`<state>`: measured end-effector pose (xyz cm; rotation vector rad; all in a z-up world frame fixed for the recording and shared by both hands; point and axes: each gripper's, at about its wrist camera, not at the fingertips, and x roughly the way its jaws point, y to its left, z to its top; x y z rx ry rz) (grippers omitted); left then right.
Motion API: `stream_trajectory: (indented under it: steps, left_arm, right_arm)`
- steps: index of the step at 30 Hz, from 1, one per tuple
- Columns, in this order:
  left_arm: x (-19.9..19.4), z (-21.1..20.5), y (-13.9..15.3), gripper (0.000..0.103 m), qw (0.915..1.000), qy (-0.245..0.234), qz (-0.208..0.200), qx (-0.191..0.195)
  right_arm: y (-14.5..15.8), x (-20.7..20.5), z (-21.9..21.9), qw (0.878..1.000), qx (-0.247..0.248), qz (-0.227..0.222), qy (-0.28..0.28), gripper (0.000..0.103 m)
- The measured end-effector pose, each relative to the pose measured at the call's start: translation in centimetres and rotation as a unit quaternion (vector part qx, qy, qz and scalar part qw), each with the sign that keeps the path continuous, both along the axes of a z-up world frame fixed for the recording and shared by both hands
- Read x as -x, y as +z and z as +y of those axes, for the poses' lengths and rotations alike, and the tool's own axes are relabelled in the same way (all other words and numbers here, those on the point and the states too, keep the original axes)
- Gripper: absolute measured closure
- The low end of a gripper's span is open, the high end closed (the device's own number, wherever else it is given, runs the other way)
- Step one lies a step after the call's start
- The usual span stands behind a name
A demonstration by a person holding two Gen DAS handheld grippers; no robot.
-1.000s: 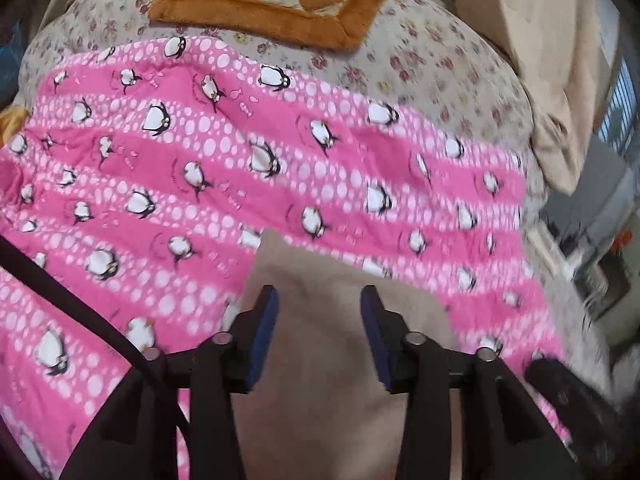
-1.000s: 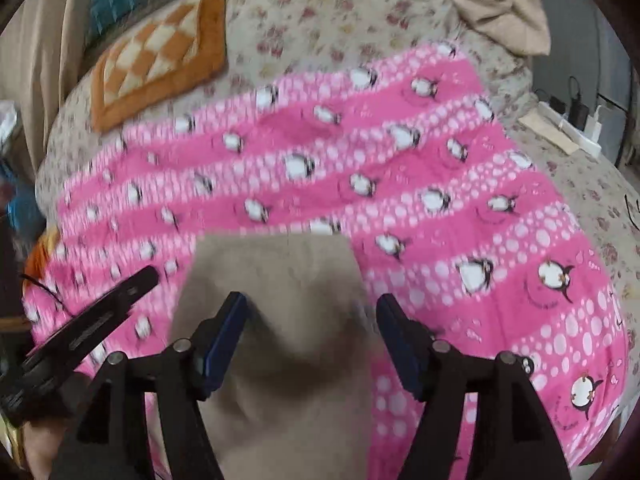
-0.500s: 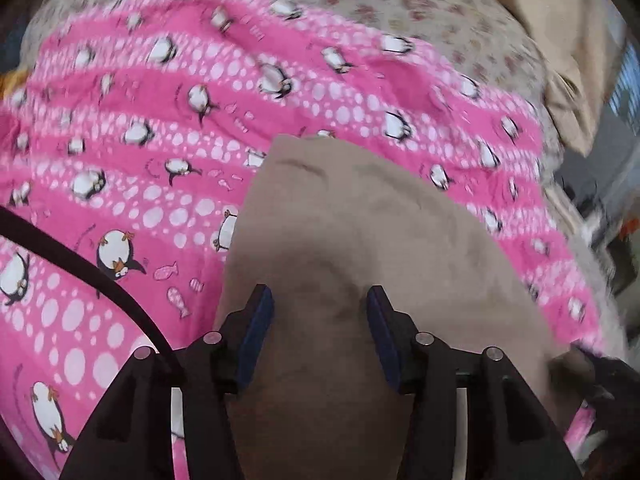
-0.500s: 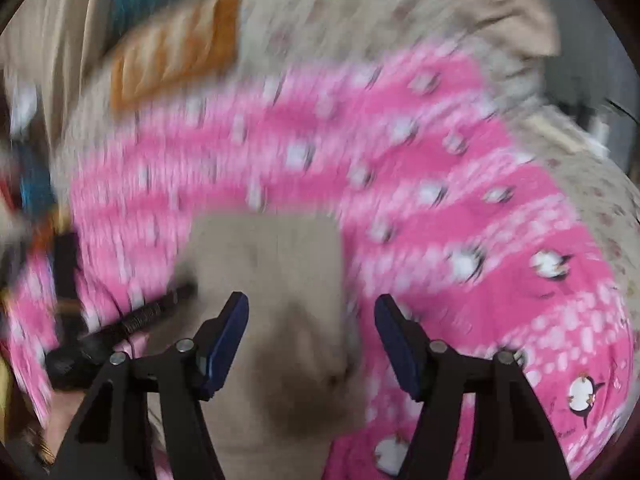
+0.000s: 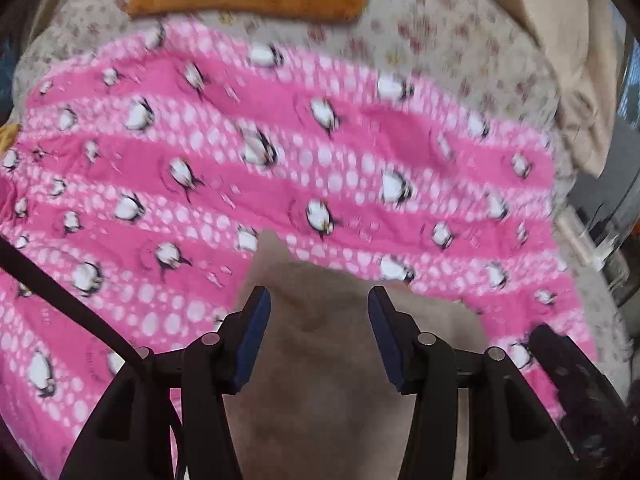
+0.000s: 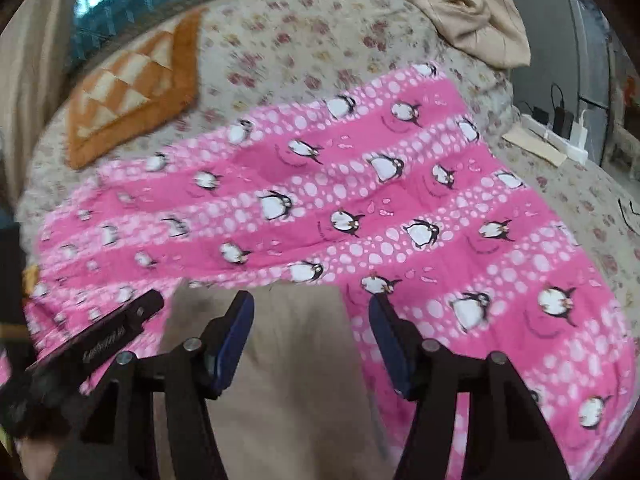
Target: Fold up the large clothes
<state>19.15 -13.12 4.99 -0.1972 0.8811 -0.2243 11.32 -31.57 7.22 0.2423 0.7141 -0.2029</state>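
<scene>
Slippage is the main risk as I judge it: both the left gripper [image 5: 316, 336] and the right gripper [image 6: 312, 340] hang with jaws spread wide and nothing held, poised over the beige garment [image 6: 288, 380], which lies on the pink penguin blanket [image 6: 400, 208] on the bed — a careless pinch could catch the blanket along with the cloth and drag both. The garment's far edge ends just beyond the fingertips, the other gripper sits close beside each, and room opens ahead across the blanket toward the orange checked cushion [image 6: 132, 92] — the floral bedsheet [image 5: 440, 52] beyond is bare.
</scene>
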Motion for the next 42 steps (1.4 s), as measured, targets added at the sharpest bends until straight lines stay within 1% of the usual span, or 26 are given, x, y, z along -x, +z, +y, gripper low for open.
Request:
stream_trajectory:
  steps: [1,3,4,5,6,8,11,13,17,21,23,24,26,28,29,30,31,32,33,35,36,37,38,40,41,42]
  left_arm:
    - [-0.3,-0.2,-0.9,0.071,0.9999,-0.003,0.01,-0.007]
    - [-1.0,-0.4,-4.6,0.07,0.9985,0.006,0.045,-0.03]
    - [-0.8,-0.3,-5.9,0.069,0.999,0.002,0.035,-0.028]
    - [-0.3,0.0,-6.3,0.068,0.9996,0.002,0.022,-0.018]
    - [-0.1,0.3,-6.6,0.068,0.9999,0.005,0.014,-0.005]
    - [-0.2,0.3,-6.8,0.068,0.9999,0.008,0.014,-0.002]
    - [-0.2,-0.2,-7.2,0.068,0.9997,0.011,0.01,-0.018]
    - [-0.4,-0.3,-7.3,0.067,0.9997,0.013,0.009,-0.017]
    - [-0.7,0.0,-7.4,0.067,0.9998,0.015,0.009,-0.014]
    - [-0.7,0.0,-7.4,0.067,0.9998,0.015,0.01,-0.012]
    - [-0.8,-0.2,-7.3,0.067,0.9997,0.013,0.015,-0.016]
    - [-0.9,-0.2,-7.3,0.066,0.9996,0.011,0.019,-0.018]
    - [-1.1,-0.1,-6.7,0.065,0.9992,-0.002,0.033,-0.021]
    - [-0.6,0.5,-4.9,0.065,0.9988,-0.017,0.043,-0.015]
    - [0.0,1.1,-3.8,0.065,0.999,-0.018,0.041,-0.003]
    - [1.2,2.3,-2.4,0.065,0.9993,-0.02,0.028,0.014]
    - [2.2,2.9,-1.7,0.062,0.9994,-0.025,0.016,0.017]
    - [3.5,3.5,-1.0,0.058,0.9994,-0.034,-0.003,0.007]
    - [4.6,3.9,-0.9,0.049,0.999,-0.04,-0.018,-0.008]
    - [6.6,4.3,-1.9,0.047,0.9971,-0.047,-0.038,-0.047]
    - [7.3,4.4,-3.1,0.047,0.996,-0.058,-0.033,-0.059]
    - [7.8,4.4,-4.6,0.047,0.9955,-0.073,-0.018,-0.058]
    - [8.3,4.5,-5.9,0.047,0.9957,-0.08,-0.009,-0.044]
    - [9.0,5.3,-6.9,0.046,0.9969,-0.075,-0.022,-0.008]
    - [8.8,5.7,-7.1,0.046,0.997,-0.075,-0.017,0.009]
    - [8.3,6.2,-7.2,0.044,0.9966,-0.075,0.001,0.032]
  right_arm:
    - [-1.8,-1.2,0.3,1.0,0.009,0.022,0.003,0.041]
    - [-5.3,-2.5,0.0,0.997,0.02,0.074,-0.004,0.041]
    - [-7.5,-3.1,-0.3,0.994,0.022,0.104,-0.002,0.04]
    - [-9.7,-3.3,-0.7,0.993,0.006,0.12,0.009,0.038]
    - [-10.4,-3.2,-1.1,0.993,-0.012,0.117,0.011,0.037]
    - [-10.5,-3.1,-1.5,0.993,-0.026,0.112,0.012,0.035]
    - [-11.0,-2.8,-1.8,0.993,-0.043,0.106,0.013,0.035]
    - [-11.1,-2.8,-2.0,0.993,-0.052,0.104,0.012,0.034]
    - [-11.0,-2.9,-1.7,0.993,-0.035,0.108,0.011,0.033]
    - [-10.8,-3.4,-1.9,0.992,-0.043,0.115,0.011,0.031]
    - [-10.6,-3.5,-2.1,0.99,-0.052,0.132,0.008,0.024]
    - [-10.5,-3.5,-2.3,0.986,-0.06,0.152,0.014,0.021]
    - [-10.3,-3.0,-3.0,0.981,-0.086,0.171,0.037,0.01]
    - [-9.6,-1.8,-4.4,0.976,-0.123,0.168,0.064,0.01]
    - [-9.1,-1.2,-5.1,0.976,-0.135,0.158,0.067,0.01]
    - [-8.1,-0.2,-6.3,0.978,-0.147,0.136,0.063,0.01]
    - [-6.9,1.2,-7.7,0.982,-0.148,0.104,0.047,0.01]
    - [-6.0,2.3,-8.6,0.986,-0.14,0.082,0.032,0.01]
    - [-5.1,3.8,-9.7,0.991,-0.125,0.051,0.013,0.009]
    - [-4.8,5.4,-10.5,0.993,-0.114,0.026,0.002,0.0]
    - [-5.1,5.5,-10.6,0.992,-0.12,0.032,0.009,0.0]
    - [-5.5,5.5,-10.5,0.99,-0.13,0.04,0.023,0.0]
    - [-5.8,5.4,-10.2,0.989,-0.14,0.042,0.037,0.0]
    - [-6.0,4.8,-9.4,0.984,-0.159,0.04,0.065,0.0]
    - [-6.1,4.5,-8.8,0.981,-0.172,0.04,0.083,0.0]
    - [-6.2,4.1,-8.3,0.978,-0.181,0.04,0.098,0.0]
